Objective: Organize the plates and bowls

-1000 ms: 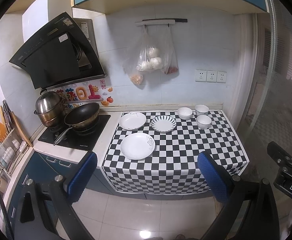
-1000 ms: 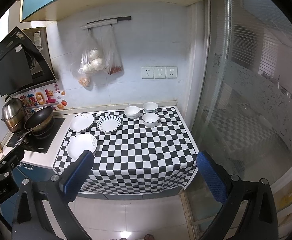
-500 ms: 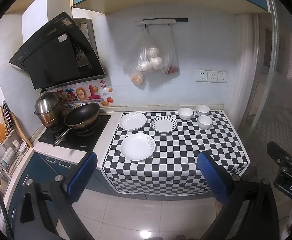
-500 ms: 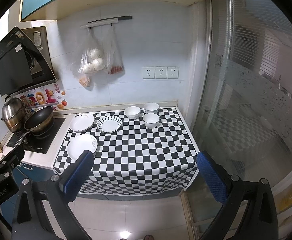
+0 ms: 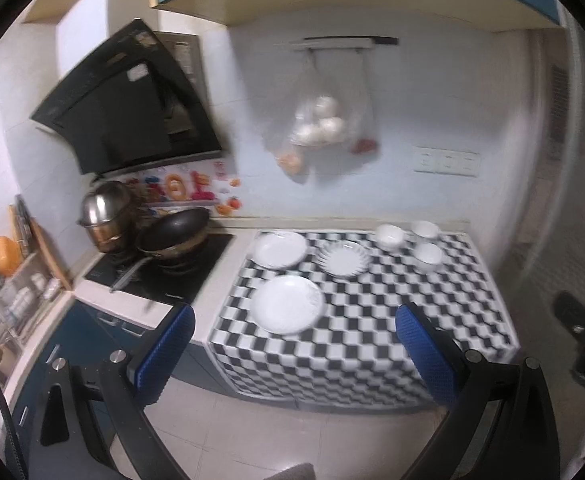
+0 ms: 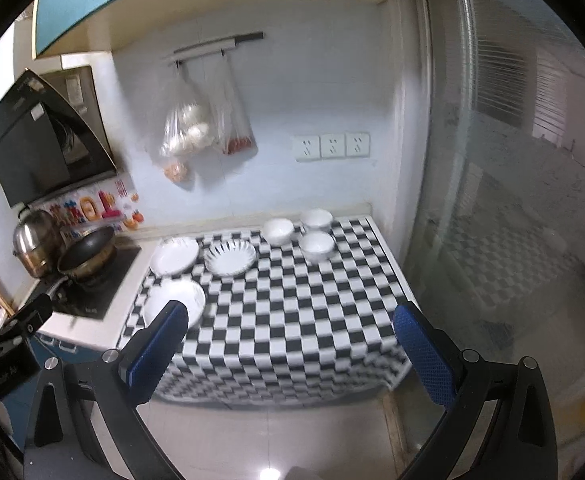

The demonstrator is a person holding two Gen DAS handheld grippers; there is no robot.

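A counter with a black-and-white checked cloth [image 5: 372, 320] holds three plates: a large white plate [image 5: 287, 304] at the front left, a white plate [image 5: 278, 249] behind it, and a striped-rim plate [image 5: 344, 258] beside that. Three white bowls [image 5: 388, 236] stand at the back right, also in the right wrist view [image 6: 316, 245]. The large white plate [image 6: 174, 302] shows there too. My left gripper [image 5: 292, 348] is open and empty, in front of the counter. My right gripper [image 6: 288, 346] is open and empty, also short of the counter.
A stove [image 5: 164, 272] with a black wok [image 5: 172, 232] and a steel pot [image 5: 104, 216] stands left of the cloth. A range hood [image 5: 132, 104] hangs above. Plastic bags [image 5: 324, 124] hang on the wall. A glass partition [image 6: 512, 200] bounds the right side.
Both grippers have moved forward toward the counter, so the plates and bowls look larger. The views are motion-blurred. Both stay open and empty.
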